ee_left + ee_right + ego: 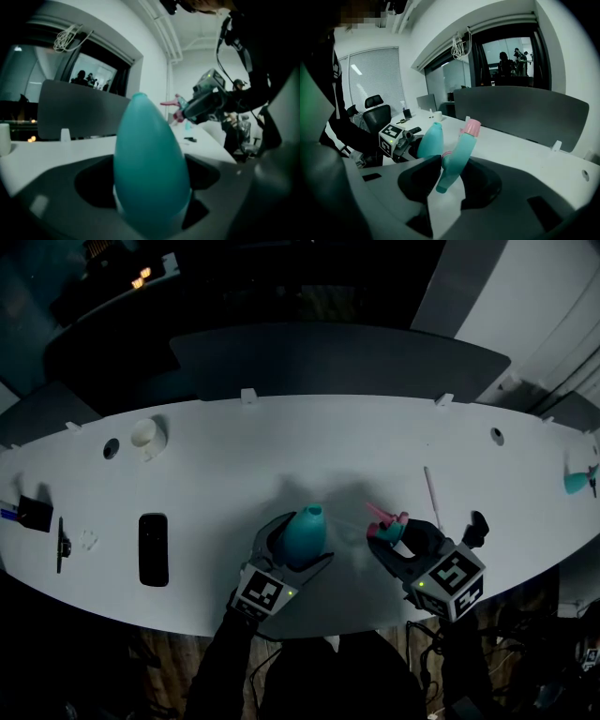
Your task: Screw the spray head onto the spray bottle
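A teal spray bottle (302, 532) stands upright near the table's front edge, and my left gripper (300, 544) is shut on its body. In the left gripper view the bottle (147, 168) fills the space between the jaws of the left gripper (150, 190). To its right, my right gripper (396, 536) is shut on the teal and pink spray head (385, 524), held off the table and apart from the bottle. In the right gripper view the spray head (457, 157) sits tilted in my right gripper (452, 180), pink end up, with the bottle (430, 139) beyond it to the left.
On the white table (281, 446) lie a black phone (154, 547), a white cup (145, 434), a black box (36, 513) and a pen (62, 545) at the left. A thin white tube (432, 491) and a small black object (476, 526) lie right of centre. A teal item (577, 481) sits at the right edge.
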The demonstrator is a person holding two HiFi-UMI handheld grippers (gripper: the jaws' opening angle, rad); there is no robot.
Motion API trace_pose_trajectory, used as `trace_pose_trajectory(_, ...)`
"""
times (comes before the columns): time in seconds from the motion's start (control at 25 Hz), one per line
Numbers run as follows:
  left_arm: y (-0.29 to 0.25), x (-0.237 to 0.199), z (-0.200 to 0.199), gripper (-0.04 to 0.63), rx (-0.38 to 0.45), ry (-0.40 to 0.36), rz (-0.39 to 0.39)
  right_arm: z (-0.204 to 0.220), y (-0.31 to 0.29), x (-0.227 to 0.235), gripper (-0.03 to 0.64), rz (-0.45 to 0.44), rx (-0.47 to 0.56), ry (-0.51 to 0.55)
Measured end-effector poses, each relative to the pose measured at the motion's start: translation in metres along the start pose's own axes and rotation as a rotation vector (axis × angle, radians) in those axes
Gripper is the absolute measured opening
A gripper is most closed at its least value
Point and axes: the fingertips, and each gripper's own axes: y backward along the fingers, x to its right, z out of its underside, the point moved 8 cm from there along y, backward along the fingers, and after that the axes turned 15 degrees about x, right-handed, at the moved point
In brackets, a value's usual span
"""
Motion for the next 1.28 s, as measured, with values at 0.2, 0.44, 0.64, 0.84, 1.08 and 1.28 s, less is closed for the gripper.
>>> trace_pose_trajectory(0.2,-0.007,0.005,-0.003,0.443,-0.063,-0.033,0.032,-0.006,-0.009,-0.015,0.133,-0.049,0.019,0.006)
trace_pose_trajectory(0.44,-0.005,0.005,0.0,0.445,-0.067,-0.046,0.036,-0.009,-0.012,-0.024,0.133,-0.1,0.043,0.028)
trace_pose_trajectory(0.64,0.002,0.006,0.0,0.446,-0.096,-0.083,0.047,-0.009,-0.014,-0.031,0.133,-0.131,0.041,0.037)
trace_pose_trajectory(0.84,0.012,0.01,0.002,0.445,-0.174,-0.121,0.071,-0.007,-0.015,-0.033,0.133,-0.147,0.037,0.042)
trace_pose_trajectory(1.08,0.022,0.007,0.001,0.446,-0.166,-0.087,0.054,-0.005,-0.019,-0.039,0.133,-0.175,0.018,0.053)
trace_pose_trajectory(1.28,0.018,0.006,0.006,0.445,-0.213,-0.115,0.056,-0.008,-0.019,-0.043,0.133,-0.213,0.046,0.034)
